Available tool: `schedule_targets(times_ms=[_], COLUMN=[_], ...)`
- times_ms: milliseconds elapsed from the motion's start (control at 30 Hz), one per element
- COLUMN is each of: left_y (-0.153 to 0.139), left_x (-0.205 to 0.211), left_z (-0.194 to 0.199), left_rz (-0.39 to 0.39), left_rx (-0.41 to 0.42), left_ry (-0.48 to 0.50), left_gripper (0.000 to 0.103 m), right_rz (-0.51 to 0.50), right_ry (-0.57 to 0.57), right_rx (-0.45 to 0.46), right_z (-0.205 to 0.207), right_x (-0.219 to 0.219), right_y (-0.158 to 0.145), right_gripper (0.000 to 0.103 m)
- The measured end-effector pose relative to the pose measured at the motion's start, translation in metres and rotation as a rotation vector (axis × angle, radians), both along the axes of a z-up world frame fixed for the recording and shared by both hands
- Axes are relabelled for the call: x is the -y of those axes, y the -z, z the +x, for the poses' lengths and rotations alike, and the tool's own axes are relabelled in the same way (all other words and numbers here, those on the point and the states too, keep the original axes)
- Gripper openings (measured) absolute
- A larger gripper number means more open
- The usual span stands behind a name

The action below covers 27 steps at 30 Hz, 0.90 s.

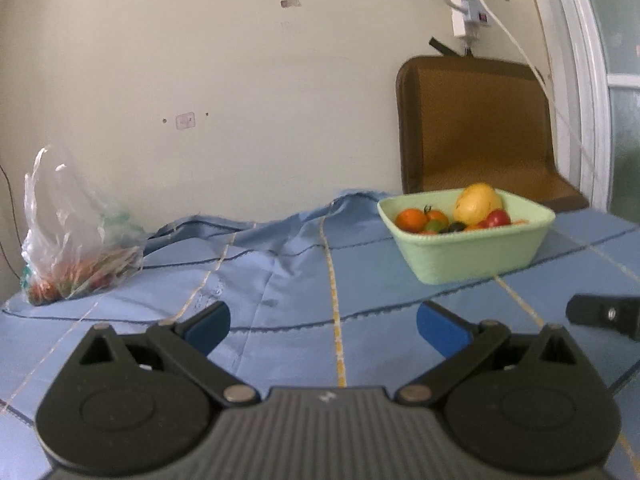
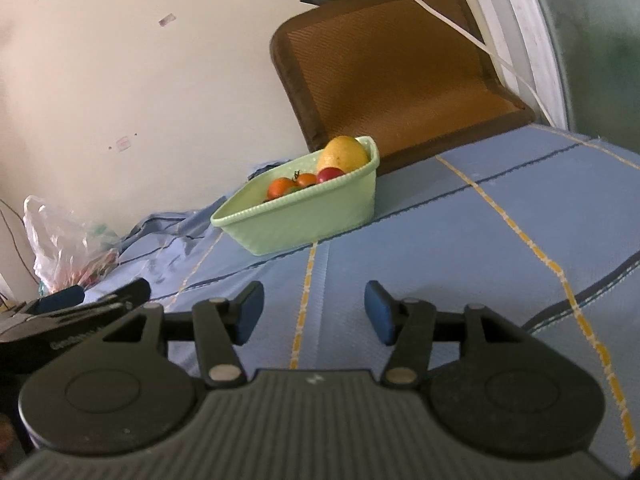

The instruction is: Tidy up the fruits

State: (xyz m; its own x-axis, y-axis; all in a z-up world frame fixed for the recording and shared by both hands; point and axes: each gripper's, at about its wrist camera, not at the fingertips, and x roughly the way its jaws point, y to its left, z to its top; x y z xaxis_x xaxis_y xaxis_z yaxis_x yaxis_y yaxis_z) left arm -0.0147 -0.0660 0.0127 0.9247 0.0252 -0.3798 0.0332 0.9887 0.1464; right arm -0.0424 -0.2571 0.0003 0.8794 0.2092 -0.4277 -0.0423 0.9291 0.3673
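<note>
Nearest of all, the left gripper [image 1: 323,326] hangs just over the blue cloth [image 1: 280,280] with its two blue pads spread wide and nothing between them. The right gripper [image 2: 314,312] is close beside it on the right, also over the cloth, its pads apart too, though less wide, and it holds nothing. The patch of cloth right in front of both is bare, with only yellow and dark lines on it. Farther back on the right sits a light green basket [image 1: 472,252] with fruit in it: a big yellow mango [image 1: 478,203], a few small orange tomatoes [image 1: 412,219], a red one [image 1: 498,218], and something dark and something green that are too small to name. Far on the left, near the wall, a thin clear bag [image 1: 76,240] slumps on the cloth with red and orange fruit inside. I think the bag fruit is what is left to sort. The small tomatoes look light, smooth and easy to squash, so a soft pinch round the middle is best. The mango looks heavier and slippery and wants a hold across its narrow side. The bag is floppy and crinkly, and its sides cover the fruit, so they stand in the way. The cloth is bunched up in folds between the bag and the basket. Behind the basket is a brown chair [image 1: 476,128], with white cords hanging down the wall above it.
</note>
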Motion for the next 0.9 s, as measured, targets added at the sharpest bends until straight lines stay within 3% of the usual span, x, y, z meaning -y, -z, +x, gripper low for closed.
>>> schedule_targets(times_ms=[433, 900], left_y=[0.005, 0.006], left_x=[-0.012, -0.006], left_z=[0.0, -0.001], left_rz=[-0.04, 0.012], left_rx=[-0.084, -0.087], left_ry=[-0.031, 0.0], left_gripper=[0.103, 0.103], right_rz=[-0.008, -0.006], right_ry=[-0.015, -0.026], right_rx=[0.002, 0.004], right_z=[-0.002, -0.002], right_x=[-0.002, -0.002], right_y=[0.0, -0.001], right_gripper=[0.058, 0.063])
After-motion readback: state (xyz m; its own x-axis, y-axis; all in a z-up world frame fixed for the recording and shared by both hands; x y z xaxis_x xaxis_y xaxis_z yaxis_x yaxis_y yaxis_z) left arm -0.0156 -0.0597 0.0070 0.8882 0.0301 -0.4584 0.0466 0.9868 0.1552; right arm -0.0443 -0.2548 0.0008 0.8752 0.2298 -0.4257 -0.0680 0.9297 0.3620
